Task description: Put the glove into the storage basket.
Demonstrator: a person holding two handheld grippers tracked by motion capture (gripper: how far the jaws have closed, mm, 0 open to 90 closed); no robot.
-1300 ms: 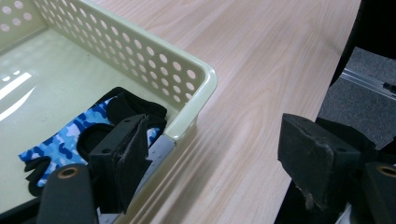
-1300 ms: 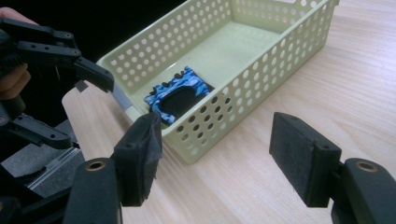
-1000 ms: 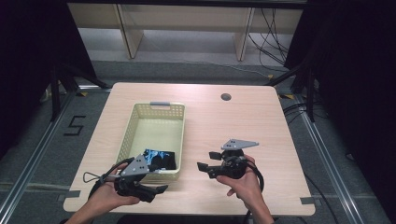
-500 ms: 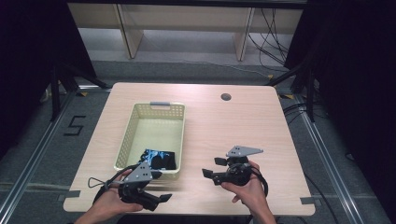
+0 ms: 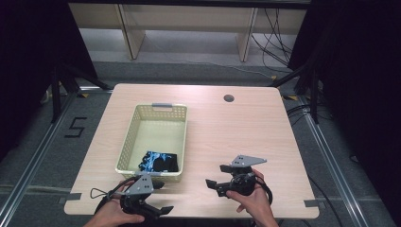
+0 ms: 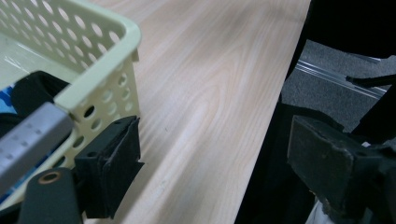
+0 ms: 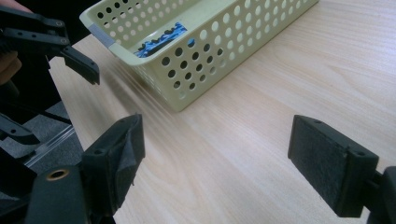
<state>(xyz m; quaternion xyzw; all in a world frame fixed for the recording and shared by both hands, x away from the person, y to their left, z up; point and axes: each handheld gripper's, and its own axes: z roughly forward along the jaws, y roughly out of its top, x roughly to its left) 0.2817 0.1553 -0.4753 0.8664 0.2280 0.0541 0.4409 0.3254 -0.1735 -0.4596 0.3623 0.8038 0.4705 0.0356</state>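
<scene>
A pale yellow perforated basket [image 5: 153, 124] stands left of centre on the wooden table. A black and blue cloth item [image 5: 158, 161] lies in its near end. My left gripper [image 5: 162, 197] hangs by the basket's near right corner, at the table's front edge. Its jaws have just been opening and stand open with nothing between them. In the left gripper view my left gripper [image 6: 219, 168] spans the table edge beside the basket [image 6: 93, 60]. My right gripper [image 5: 216, 175] hovers over bare wood right of the basket, its jaws also just opened wide and empty. The right gripper view looks between its fingers [image 7: 116, 154] towards the basket [image 7: 210, 42].
The table [image 5: 246, 127] has a round cable hole [image 5: 229, 98] near its far edge. Bare wood stretches right of the basket. Dark floor with metal rails surrounds the table, and a "5" mark [image 5: 75, 127] is taped at the left. The left gripper [image 7: 70, 51] appears upper left in the right gripper view.
Both hands have drawn back towards the table's near edge and sunk lower. Both pairs of jaws stand a little wider than before.
</scene>
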